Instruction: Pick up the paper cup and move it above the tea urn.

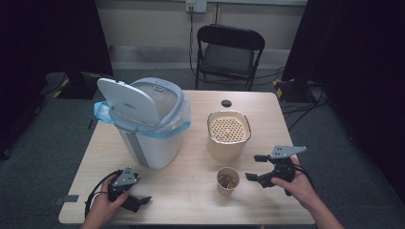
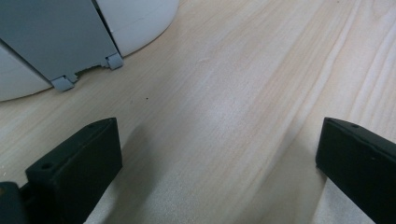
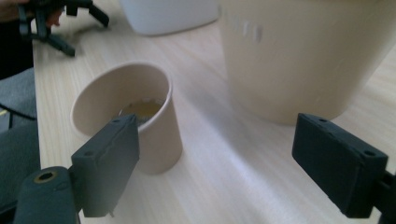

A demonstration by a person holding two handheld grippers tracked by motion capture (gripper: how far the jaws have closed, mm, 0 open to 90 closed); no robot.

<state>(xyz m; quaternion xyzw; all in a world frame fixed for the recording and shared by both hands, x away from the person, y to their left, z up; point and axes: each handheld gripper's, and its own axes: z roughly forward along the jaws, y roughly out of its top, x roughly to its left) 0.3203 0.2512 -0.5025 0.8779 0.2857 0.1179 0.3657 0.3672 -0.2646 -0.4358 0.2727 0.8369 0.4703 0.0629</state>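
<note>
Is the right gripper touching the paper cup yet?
Apart. In the high view, bare table separates the right gripper from the paper cup, and its fingers stand open.

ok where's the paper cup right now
In the high view the paper cup stands near the table's front edge, below the beige strainer pot, just left of the right gripper.

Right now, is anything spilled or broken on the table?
Nothing looks spilled or broken. The small brown paper cup stands upright with something yellowish in its bottom. The white lidded bin stands open, its blue bag folded over the rim. The beige pot with a holed top stands straight.
</note>
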